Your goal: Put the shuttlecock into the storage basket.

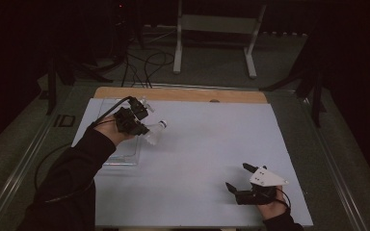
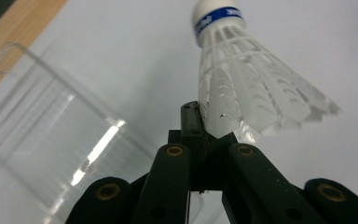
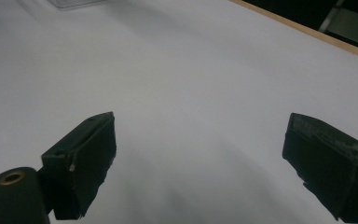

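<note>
white feathers of a shuttlecock (image 2: 256, 93) are pinched at their edge between the closed jaws of the left gripper (image 2: 204, 126), its cork tip with a blue band pointing away. in the high view the left gripper (image 1: 134, 120) holds the shuttlecock (image 1: 155, 131) just beside a clear plastic box (image 1: 123, 156) near the table's (image 1: 212, 144) left edge. the right gripper (image 1: 241, 178) sits near the front right of the table, well apart, jaws spread wide with nothing between them.
</note>
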`<state>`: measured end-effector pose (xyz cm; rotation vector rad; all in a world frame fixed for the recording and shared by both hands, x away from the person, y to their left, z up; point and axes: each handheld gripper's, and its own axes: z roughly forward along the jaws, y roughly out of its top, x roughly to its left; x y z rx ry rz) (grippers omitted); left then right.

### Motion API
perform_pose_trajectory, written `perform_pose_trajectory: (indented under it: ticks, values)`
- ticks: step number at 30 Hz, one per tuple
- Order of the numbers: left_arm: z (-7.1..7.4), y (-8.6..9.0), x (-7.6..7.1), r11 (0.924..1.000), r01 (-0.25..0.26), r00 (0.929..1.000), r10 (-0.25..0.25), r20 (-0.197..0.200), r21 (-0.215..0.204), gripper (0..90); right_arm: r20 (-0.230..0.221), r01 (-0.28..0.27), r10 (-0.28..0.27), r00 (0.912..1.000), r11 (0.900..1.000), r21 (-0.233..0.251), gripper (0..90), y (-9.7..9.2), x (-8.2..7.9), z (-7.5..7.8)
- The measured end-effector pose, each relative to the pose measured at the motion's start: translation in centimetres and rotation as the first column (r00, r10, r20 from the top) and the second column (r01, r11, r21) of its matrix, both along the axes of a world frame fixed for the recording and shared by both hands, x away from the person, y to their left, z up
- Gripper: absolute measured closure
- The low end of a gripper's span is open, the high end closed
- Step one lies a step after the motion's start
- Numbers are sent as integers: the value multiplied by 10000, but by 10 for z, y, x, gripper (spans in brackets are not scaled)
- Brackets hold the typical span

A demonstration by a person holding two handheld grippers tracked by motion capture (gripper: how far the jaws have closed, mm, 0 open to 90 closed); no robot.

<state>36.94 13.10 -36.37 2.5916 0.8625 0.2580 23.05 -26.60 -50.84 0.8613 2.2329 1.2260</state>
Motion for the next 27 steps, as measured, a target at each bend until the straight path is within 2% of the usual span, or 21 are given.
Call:
perform_pose_trajectory:
  ticks: [8,12,18,22,23,24,27]
  values:
    - [7,27,6,9974,-716,9973,717,128,-81,900,-23,-6,6,10000,10000,-22,98,1,0,-1]
    - [9,37,10,9932,-1133,9933,1138,190,-253,900,-20,-53,53,10000,10000,-73,98,2,0,-1]
    - [11,48,12,9874,-1559,9873,1566,279,-259,900,-12,-29,29,10000,10000,-57,98,1,1,-1]
    - [12,53,13,9783,-2039,9777,2054,437,-364,900,-18,-16,16,10000,10000,-64,98,1,1,-1]
    - [12,53,13,9783,-2039,9777,2054,437,-364,900,-18,-16,16,10000,10000,-64,98,1,1,-1]
    - [11,57,15,9721,-2314,9716,2330,421,-394,900,-26,-24,24,10000,10000,-62,98,2,0,0]
    - [9,61,17,9655,-2563,9652,2582,424,-453,900,-46,-5,5,10000,10000,-26,98,2,0,0]
